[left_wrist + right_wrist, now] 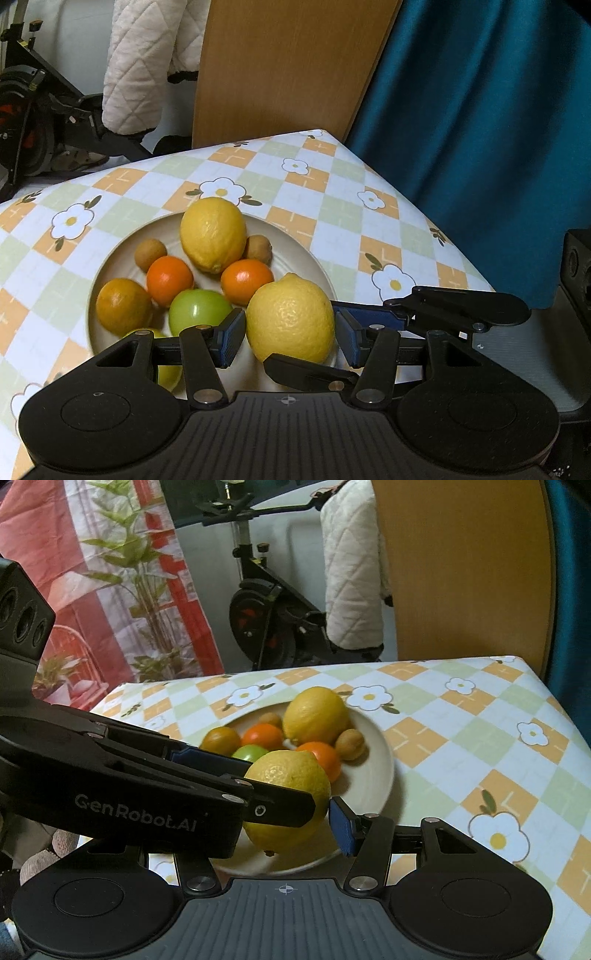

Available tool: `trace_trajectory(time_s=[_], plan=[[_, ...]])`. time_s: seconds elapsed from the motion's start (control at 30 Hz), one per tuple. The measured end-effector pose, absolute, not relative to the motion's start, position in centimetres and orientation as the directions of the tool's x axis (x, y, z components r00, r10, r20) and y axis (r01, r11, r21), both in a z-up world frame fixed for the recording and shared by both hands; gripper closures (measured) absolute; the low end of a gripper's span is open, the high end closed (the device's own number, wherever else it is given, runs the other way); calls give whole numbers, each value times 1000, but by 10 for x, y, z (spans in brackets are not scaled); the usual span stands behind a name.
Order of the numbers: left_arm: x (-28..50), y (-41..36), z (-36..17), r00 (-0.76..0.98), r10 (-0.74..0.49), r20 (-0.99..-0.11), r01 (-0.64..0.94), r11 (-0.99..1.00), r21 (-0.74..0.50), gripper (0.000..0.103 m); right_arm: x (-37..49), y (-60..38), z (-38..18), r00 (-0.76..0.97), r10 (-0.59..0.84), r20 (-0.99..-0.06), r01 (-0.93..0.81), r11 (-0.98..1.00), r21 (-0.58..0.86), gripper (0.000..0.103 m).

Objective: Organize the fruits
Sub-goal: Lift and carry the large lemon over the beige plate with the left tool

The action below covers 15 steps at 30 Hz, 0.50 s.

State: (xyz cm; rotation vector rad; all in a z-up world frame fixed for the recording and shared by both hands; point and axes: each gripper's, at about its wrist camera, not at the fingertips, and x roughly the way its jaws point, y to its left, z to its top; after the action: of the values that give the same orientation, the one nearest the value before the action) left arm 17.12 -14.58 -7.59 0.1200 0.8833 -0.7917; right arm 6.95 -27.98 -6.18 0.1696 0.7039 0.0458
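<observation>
Straddling the near lemon (290,318) on the plate (110,266), the left gripper (290,336) and right gripper (295,812) both set their jaws around it; whether the pads press it cannot be told. Remaining fruit lies on the plate, on the checkered tabletop (332,206).

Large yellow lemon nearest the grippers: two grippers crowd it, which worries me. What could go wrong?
The left gripper pinches the large yellow lemon only at its rounded sides; it could slip onto the beige plate and knock the small orange. The right gripper has fingers crossing the left's, so they might collide.
</observation>
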Motion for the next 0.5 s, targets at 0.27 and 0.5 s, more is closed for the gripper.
trace_trajectory(time_s=[0.27, 0.5], plan=[[182, -157, -79, 380, -568, -730, 660, 719, -216, 47, 80, -290, -66, 764, 72, -641, 44, 986, 164, 52], [187, -167, -82, 382, -568, -730, 653, 724, -222, 47, 87, -296, -69, 764, 32, -644, 70, 989, 132, 52]])
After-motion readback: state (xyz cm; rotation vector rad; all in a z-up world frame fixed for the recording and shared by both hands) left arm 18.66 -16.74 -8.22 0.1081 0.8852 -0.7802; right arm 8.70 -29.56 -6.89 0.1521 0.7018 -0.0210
